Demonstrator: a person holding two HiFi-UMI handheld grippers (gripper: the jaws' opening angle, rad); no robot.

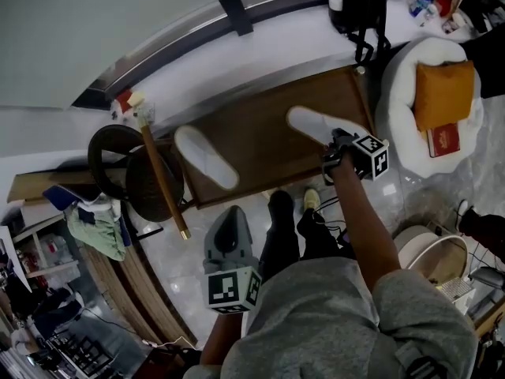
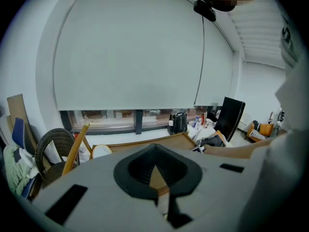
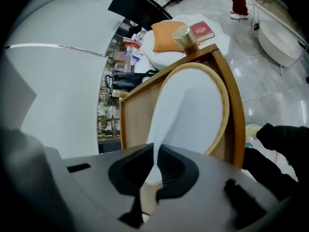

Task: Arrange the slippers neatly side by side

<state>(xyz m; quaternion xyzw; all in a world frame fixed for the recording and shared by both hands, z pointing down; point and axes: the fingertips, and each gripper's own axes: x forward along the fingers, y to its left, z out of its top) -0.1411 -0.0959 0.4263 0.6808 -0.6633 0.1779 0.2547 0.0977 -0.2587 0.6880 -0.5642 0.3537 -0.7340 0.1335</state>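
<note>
Two white slippers lie on a low wooden table (image 1: 260, 140). The left slipper (image 1: 205, 157) rests alone near the table's left end; in the left gripper view this slipper (image 2: 101, 151) shows as a pale edge. My right gripper (image 1: 336, 140) is at the table's right end, shut on the heel end of the right slipper (image 1: 314, 124). In the right gripper view, the slipper's (image 3: 193, 105) white upper is pinched between the jaws of my right gripper (image 3: 157, 148). My left gripper (image 1: 229, 218) hangs in front of the table, shut and holding nothing; its jaws (image 2: 155, 151) meet with nothing between them.
A dark wicker chair (image 1: 130, 168) with a wooden stick (image 1: 162, 176) leaning on it stands left of the table. A white pouf (image 1: 430, 61) with an orange cushion (image 1: 443, 93) and a red book (image 1: 443, 139) is to the right. A black bag (image 1: 359, 2) sits behind; my legs (image 1: 288, 235) are in front.
</note>
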